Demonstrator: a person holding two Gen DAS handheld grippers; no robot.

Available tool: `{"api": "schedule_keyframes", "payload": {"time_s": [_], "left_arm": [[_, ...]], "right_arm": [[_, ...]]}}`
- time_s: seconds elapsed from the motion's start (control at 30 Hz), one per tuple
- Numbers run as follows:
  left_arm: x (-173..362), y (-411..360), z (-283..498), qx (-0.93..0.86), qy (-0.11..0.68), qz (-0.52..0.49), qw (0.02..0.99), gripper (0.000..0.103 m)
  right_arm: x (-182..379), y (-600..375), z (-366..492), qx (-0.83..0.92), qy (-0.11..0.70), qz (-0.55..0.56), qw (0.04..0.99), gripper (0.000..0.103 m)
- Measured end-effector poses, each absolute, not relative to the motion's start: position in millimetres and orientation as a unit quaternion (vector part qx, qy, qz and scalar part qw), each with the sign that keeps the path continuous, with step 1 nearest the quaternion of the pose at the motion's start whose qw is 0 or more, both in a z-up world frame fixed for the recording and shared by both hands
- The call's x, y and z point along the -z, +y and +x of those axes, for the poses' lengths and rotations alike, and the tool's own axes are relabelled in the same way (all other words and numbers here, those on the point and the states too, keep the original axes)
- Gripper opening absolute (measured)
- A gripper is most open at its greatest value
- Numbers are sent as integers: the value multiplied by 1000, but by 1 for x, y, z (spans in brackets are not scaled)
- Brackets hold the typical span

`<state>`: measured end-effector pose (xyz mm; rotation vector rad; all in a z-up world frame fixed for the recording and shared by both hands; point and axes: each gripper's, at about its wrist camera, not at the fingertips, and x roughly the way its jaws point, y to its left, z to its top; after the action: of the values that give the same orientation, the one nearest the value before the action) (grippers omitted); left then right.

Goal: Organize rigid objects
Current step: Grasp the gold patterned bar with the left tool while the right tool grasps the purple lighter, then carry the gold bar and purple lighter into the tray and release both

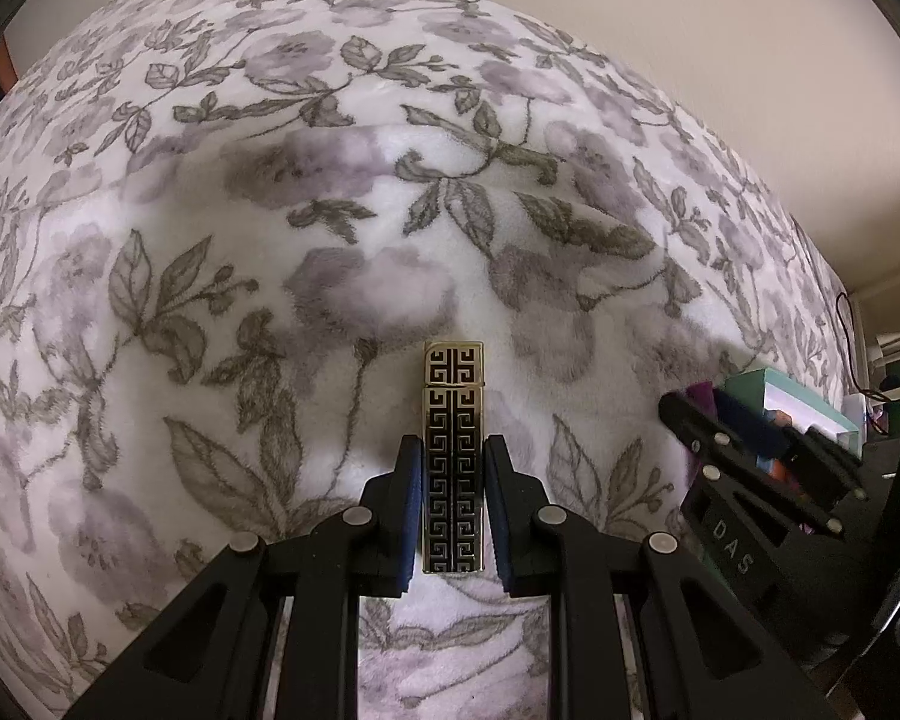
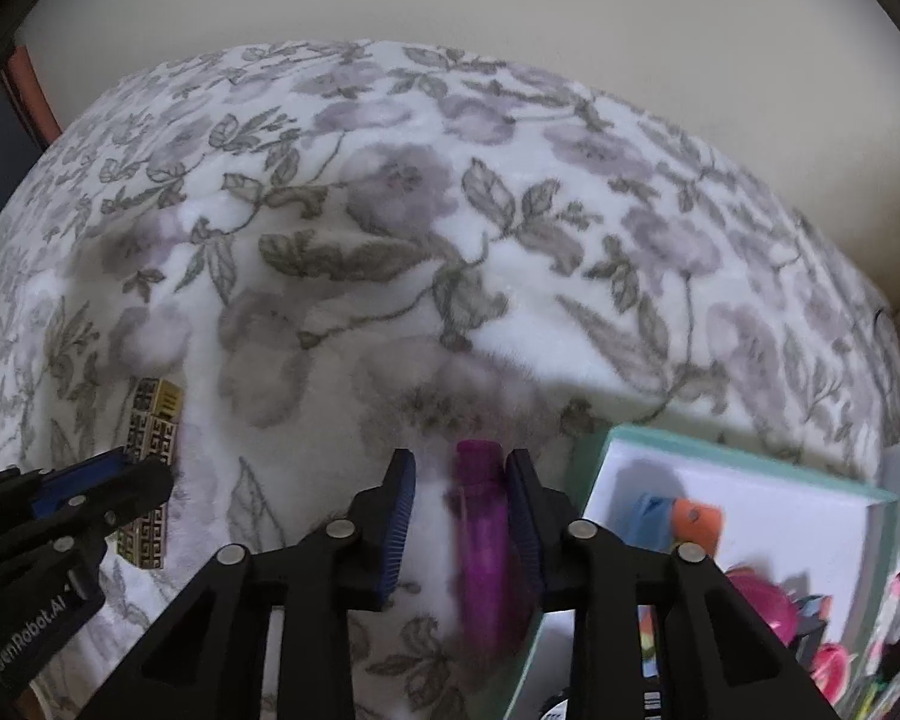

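Note:
A black-and-gold patterned lighter hangs over the floral blanket, and my left gripper is shut on its lower half. The right wrist view shows the same lighter at the left, clamped by the left gripper. My right gripper points down beside a teal box. A translucent purple lighter-like piece stands between its fingers. It lies against the right pad, and a gap shows at the left pad. The left wrist view has the right gripper at the far right.
A teal-rimmed box with a white inside sits on the blanket's right edge and holds orange, blue and pink items. More colourful clutter lies further right. A cream wall rises behind the bed.

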<state>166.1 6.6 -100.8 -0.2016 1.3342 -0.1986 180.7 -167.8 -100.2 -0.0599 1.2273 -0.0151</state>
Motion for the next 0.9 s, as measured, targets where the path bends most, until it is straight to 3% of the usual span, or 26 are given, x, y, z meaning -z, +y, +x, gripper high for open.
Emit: {"api": "schedule_keyframes", "payload": {"time_s": [0.2,0.9], "left_arm": [[103,5,167,91,618,-87,776,21],[82,-28,151,96,595,-17,798,21]], "right_arm": [[101,-171,167,-6,577,-1,816,18],[72,-167,95,-18,547,58,835,15]]}}
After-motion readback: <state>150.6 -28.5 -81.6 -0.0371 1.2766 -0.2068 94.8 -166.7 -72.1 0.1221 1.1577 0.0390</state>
